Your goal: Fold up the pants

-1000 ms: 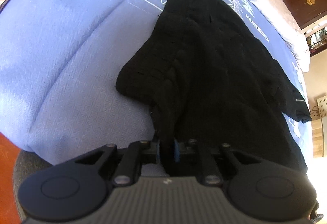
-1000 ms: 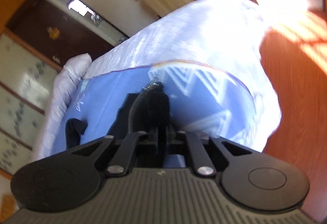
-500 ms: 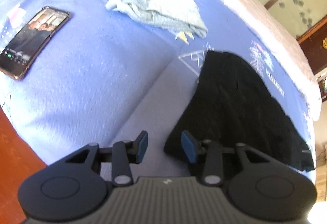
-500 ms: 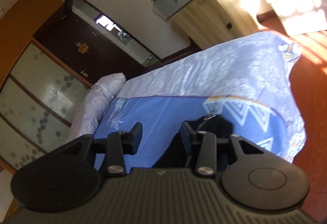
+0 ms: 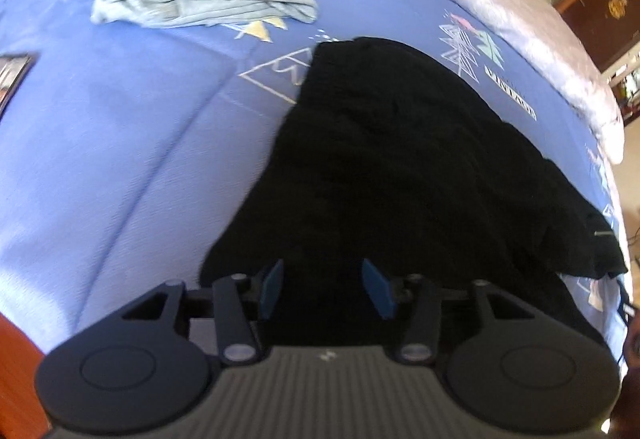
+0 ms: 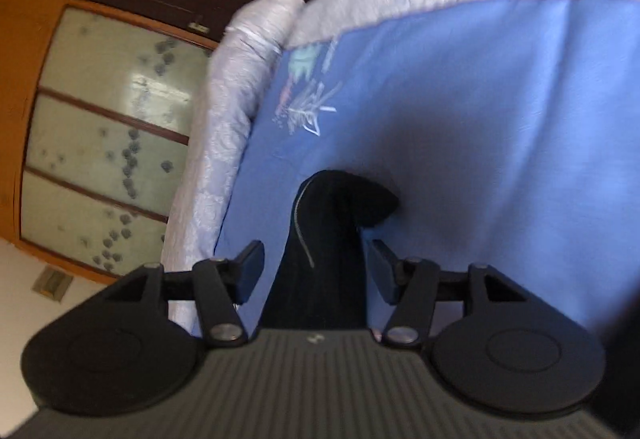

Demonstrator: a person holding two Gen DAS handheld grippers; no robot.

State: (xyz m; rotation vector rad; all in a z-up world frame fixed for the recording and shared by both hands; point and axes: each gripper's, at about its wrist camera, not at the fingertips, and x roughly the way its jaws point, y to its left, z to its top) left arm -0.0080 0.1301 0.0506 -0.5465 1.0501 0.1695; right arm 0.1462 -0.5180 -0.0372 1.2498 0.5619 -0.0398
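Pants: black fabric pants (image 5: 400, 167) lying on the blue printed bedsheet (image 5: 120, 127).
Left hand-held gripper (image 5: 322, 289): jaws opening, released above the pants.
Right hand-held gripper (image 6: 316, 271): jaws opening, cloth between, unpressed.

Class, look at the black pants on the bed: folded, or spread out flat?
Folded. The black pants lie in a compact doubled heap on the blue bedspread, with no separate legs showing; how neatly, cannot tell.

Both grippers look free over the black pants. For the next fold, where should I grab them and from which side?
Probably the near-left corner of the black pants, at the edge by the left gripper, whose jaws are opening with nothing clamped. Come from the bare blue sheet: the hem lies flat and exposed there, so a finger could slide under.
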